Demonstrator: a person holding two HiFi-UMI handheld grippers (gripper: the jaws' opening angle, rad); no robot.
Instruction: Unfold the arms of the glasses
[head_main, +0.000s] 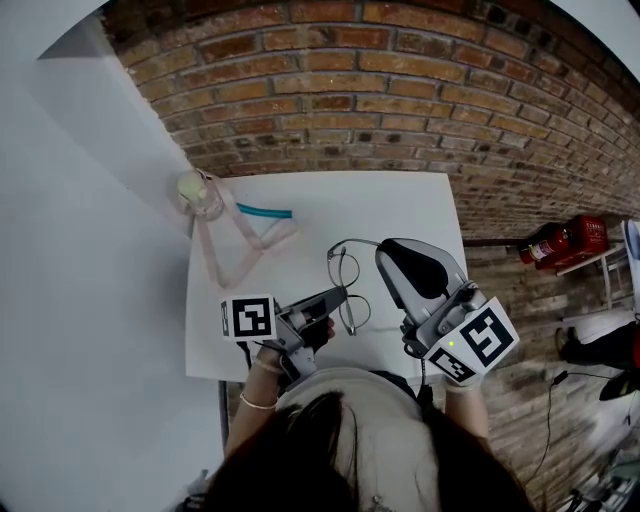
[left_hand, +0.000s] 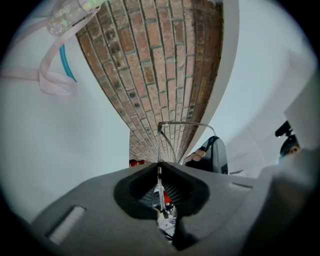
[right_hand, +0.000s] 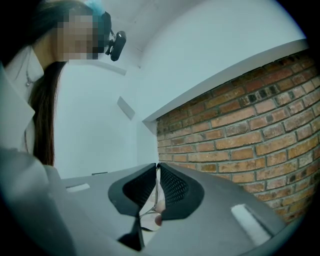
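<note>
Glasses (head_main: 349, 290) sit over the table's (head_main: 400, 200) near edge, towards its right-hand side, with a gripper on each side of the thin wire frame. Whether the lenses touch the white tabletop cannot be told from above.

On the frame's near-left side, the left gripper (head_main: 338, 298) comes in from the table's front edge. Its own view shows the dark jaws pressed together on a slim metal strand of the frame (left_hand: 159, 145), which rises straight out of the slot. From the top of that strand one arm curves off to the right against the brick wall.

Further right along the table, the right gripper (head_main: 383, 250) meets the far end of that curved arm. Its jaws are closed tip to tip in its own view, and a sliver of wire shows in the narrow slit between them.

Across the table at its far-left corner lies a pink strap (head_main: 240, 255), looped loosely. A small clear bottle (head_main: 200, 193) rests at the strap's top end, and a teal strip (head_main: 265, 212) lies just beside it.

Beyond the table's far edge runs the brick wall (head_main: 400, 90). Off the table's right side, down on the floor, lies a red fire extinguisher (head_main: 560, 240).
</note>
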